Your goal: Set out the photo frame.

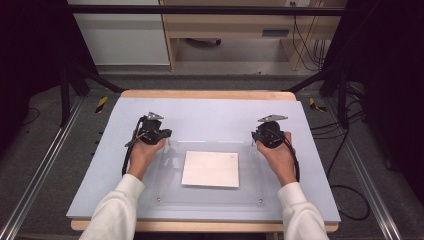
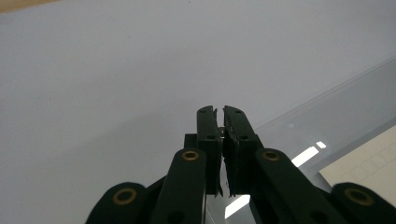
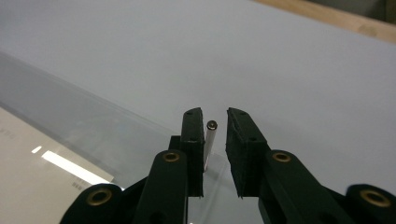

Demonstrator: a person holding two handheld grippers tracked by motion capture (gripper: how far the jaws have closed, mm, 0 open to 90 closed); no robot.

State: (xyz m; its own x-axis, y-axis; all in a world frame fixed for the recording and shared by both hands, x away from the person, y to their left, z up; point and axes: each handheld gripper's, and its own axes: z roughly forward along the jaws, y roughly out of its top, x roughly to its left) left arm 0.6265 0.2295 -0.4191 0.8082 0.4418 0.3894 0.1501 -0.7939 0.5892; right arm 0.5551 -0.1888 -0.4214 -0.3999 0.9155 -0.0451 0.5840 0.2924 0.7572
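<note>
The clear acrylic plate [image 1: 210, 172] lies flat across the middle of the grey worktop [image 1: 210, 112], toward its near edge, with a white sheet of paper [image 1: 210, 168] under its centre. Your left gripper [image 1: 161, 141] sits at the plate's far left corner; in the left gripper view [image 2: 219, 135] its jaws are pressed together with only a hairline slit between the pads, and whether the plate's edge is caught there you cannot tell. Your right gripper [image 1: 260, 140] sits at the plate's far right corner; in the right gripper view [image 3: 215, 135] its jaws stand slightly spread, with a small silver standoff post [image 3: 210, 142] at that corner upright between them, right beside the left pad and clear of the right one.
</note>
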